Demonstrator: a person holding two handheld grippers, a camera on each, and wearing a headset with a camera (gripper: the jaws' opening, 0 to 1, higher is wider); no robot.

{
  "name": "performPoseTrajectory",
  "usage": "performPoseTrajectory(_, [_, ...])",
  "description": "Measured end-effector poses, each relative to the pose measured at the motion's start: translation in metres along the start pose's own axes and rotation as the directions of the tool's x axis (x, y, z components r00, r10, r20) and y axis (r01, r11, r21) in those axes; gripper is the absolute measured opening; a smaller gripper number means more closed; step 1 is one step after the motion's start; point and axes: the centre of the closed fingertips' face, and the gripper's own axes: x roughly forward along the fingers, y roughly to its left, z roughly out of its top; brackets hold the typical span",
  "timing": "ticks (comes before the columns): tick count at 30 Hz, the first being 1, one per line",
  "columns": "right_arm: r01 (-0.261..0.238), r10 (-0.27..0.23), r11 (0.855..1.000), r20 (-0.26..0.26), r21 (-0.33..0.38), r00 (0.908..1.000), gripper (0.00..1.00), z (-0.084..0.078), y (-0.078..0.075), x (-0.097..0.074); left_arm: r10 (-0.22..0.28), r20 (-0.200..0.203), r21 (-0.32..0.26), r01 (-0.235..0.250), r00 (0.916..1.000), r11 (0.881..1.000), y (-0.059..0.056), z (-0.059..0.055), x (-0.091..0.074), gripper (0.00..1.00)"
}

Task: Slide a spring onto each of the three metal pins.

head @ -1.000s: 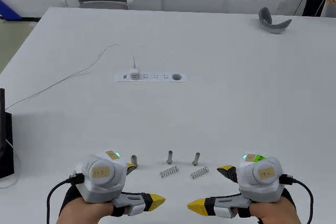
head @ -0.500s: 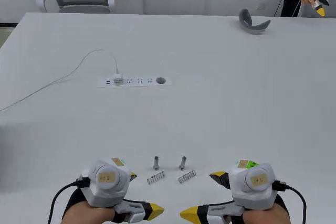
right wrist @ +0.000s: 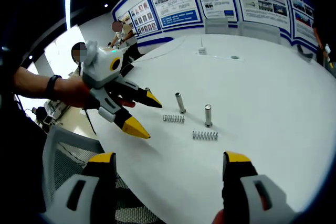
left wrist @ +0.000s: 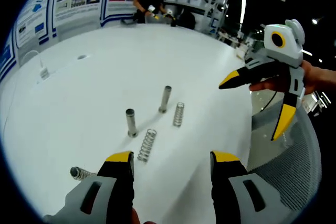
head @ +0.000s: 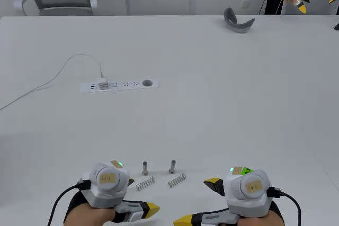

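Only the view has swung since a second ago (the parts sit unmoved), so no threading has begun. The left gripper (left wrist: 172, 157) and right gripper (right wrist: 168, 157) hover at the near edge of the table (head: 212, 104), jaws wide, empty. Two smooth, capped metal pins (head: 145, 168) stand upright; two fine wire-coil springs (head: 145, 183) lie just nearside.

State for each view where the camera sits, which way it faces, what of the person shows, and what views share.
Head view: on the person's head, facing forward and down over the table; left tool, right tool and hands at the bottom.
Left gripper view: on the left tool, along its jaws toward pins and springs; right tool beyond.
Right gripper view: on the right tool, facing the left tool and forearm.
All share two upright pins, two lying springs.
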Motion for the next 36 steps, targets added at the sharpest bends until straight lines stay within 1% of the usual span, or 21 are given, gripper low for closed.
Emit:
performPoseTrajectory(3, [-0.001,0.001,1.000,0.001,0.010,1.0000,0.85,-0.001,0.000,0.000,0.017,-0.008,0.005,-0.017,0.9998,1.000,0.003,0.000,0.005,0.57])
performPoseTrajectory(5, [-0.003,0.003,1.000,0.005,0.017,1.0000,0.85,-0.001,0.000,0.000,0.029,-0.010,0.003,-0.029,0.9995,1.000,0.006,-0.001,0.008,0.53])
performPoseTrajectory(9, [-0.002,0.002,1.000,0.008,0.026,1.0000,0.85,-0.002,0.000,-0.001,0.053,-0.034,0.003,-0.053,0.9980,0.999,0.012,-0.005,0.016,0.47])
performPoseTrajectory(12, [0.000,0.000,1.000,0.009,0.031,1.0000,0.85,-0.003,0.000,-0.002,0.073,-0.049,-0.025,-0.074,0.9961,0.997,0.016,-0.008,0.021,0.42])
performPoseTrajectory(16, [0.005,-0.005,0.999,0.011,0.044,0.9999,0.85,-0.006,-0.003,-0.004,0.091,-0.050,-0.034,-0.093,0.9946,0.995,0.020,-0.008,0.025,0.36])
performPoseTrajectory(22, [0.007,-0.007,0.999,0.007,0.053,0.9999,0.85,-0.009,-0.002,-0.006,0.109,-0.053,-0.038,-0.111,0.9927,0.993,0.023,-0.007,0.028,0.32])
performPoseTrajectory(24, [0.008,-0.009,0.998,0.008,0.056,0.9999,0.85,-0.010,-0.002,-0.006,0.122,-0.058,-0.035,-0.124,0.9909,0.992,0.026,-0.008,0.028,0.31])
performPoseTrajectory(27, [0.009,-0.009,0.998,0.008,0.056,0.9999,0.85,-0.010,-0.002,-0.007,0.130,-0.060,-0.031,-0.132,0.9898,0.991,0.028,-0.010,0.029,0.27])
performPoseTrajectory(30, [0.011,-0.011,0.998,0.012,0.058,0.9999,0.84,-0.009,-0.002,-0.008,0.139,-0.063,0.008,-0.139,0.9882,0.990,0.029,-0.012,0.029,0.21])
performPoseTrajectory(33, [0.012,-0.013,0.998,0.014,0.060,0.9998,0.84,-0.009,-0.003,-0.008,0.148,-0.059,0.022,-0.147,0.9873,0.989,0.030,-0.012,0.030,0.18])
performPoseTrajectory(35, [0.013,-0.014,0.998,0.017,0.061,0.9998,0.84,-0.008,-0.003,-0.009,0.160,-0.060,0.031,-0.159,0.9852,0.987,0.033,-0.012,0.030,0.13])
performPoseTrajectory(36, [0.012,-0.013,0.998,0.018,0.062,0.9998,0.84,-0.008,-0.003,-0.009,0.158,-0.060,0.029,-0.157,0.9856,0.987,0.032,-0.012,0.030,0.12])
